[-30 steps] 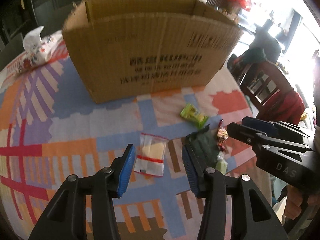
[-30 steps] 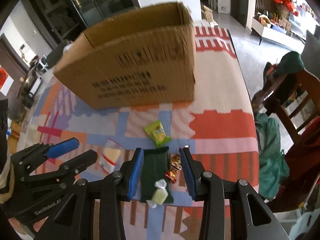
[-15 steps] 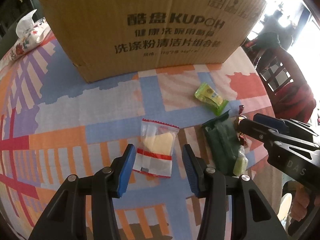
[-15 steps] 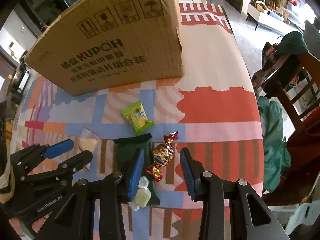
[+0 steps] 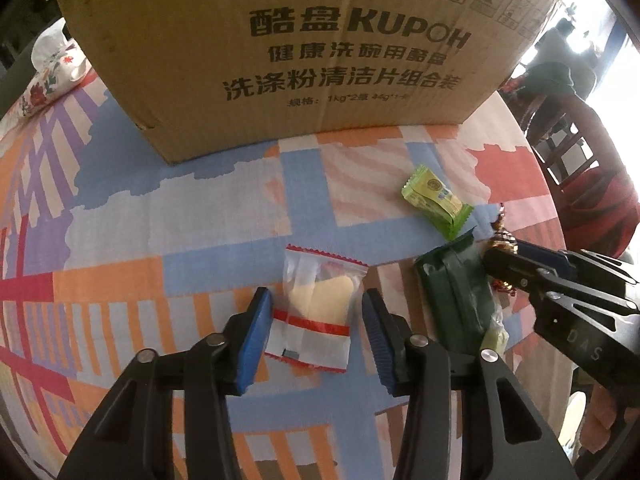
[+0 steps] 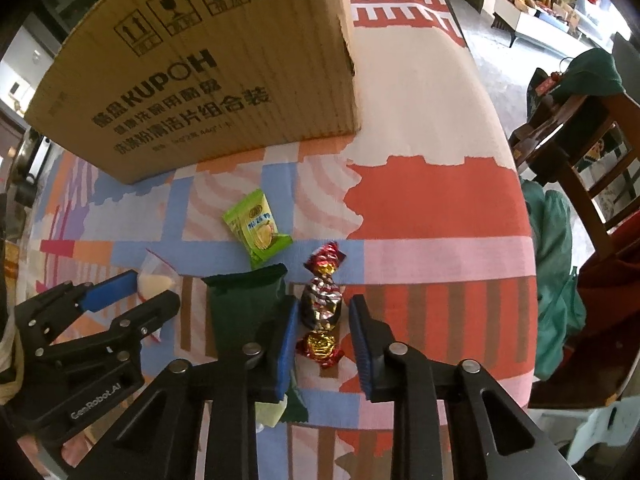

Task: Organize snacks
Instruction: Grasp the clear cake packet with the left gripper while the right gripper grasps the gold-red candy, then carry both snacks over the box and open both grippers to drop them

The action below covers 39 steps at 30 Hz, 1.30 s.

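Between the spread fingers of the left claw (image 5: pixel 316 336) lies a clear packet (image 5: pixel 316 308) with a pale snack, flat on the patterned surface (image 5: pixel 120 240), ungripped. Beside it, the right claw (image 6: pixel 322 332) stands released around a foil-wrapped candy (image 6: pixel 322 304), its left finger over a dark green packet (image 6: pixel 244 300). A light green packet (image 6: pixel 256 232) lies nearer the cardboard box (image 5: pixel 280 52), whose top is cut off. Only the right view shows the wooden chair (image 6: pixel 580 160) past the surface's right edge.
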Motion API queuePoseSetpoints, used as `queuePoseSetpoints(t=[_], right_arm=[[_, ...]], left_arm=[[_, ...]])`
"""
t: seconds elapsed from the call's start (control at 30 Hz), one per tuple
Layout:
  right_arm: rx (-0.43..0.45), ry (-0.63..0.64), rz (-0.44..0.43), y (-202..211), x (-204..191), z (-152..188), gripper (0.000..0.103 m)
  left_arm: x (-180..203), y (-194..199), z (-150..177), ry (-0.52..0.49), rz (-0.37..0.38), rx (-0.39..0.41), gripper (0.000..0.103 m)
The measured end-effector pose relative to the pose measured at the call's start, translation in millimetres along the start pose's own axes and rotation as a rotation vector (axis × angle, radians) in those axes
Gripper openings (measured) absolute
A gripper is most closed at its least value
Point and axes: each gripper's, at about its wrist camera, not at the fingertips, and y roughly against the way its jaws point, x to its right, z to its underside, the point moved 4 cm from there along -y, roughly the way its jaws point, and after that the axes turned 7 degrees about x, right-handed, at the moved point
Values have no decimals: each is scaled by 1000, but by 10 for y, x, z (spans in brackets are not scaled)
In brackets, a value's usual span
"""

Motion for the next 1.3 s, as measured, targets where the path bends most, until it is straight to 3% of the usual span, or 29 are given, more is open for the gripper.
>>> queuePoseSetpoints(t=[0.13, 0.5, 0.83, 1.3], right_arm=[[5, 8, -2, -1, -10, 11, 21], [53, 49, 22, 148, -87, -3, 21], [128, 72, 10, 437, -162, -41, 21], [339, 124, -38, 1217, -407, -301, 21]], left_arm=[[30, -31, -14, -1, 0, 7, 33], [12, 155, -1, 4, 23, 43, 33], [-3, 632, -36, -15, 32, 156, 33], [56, 1426, -316, -30, 58, 352, 33]])
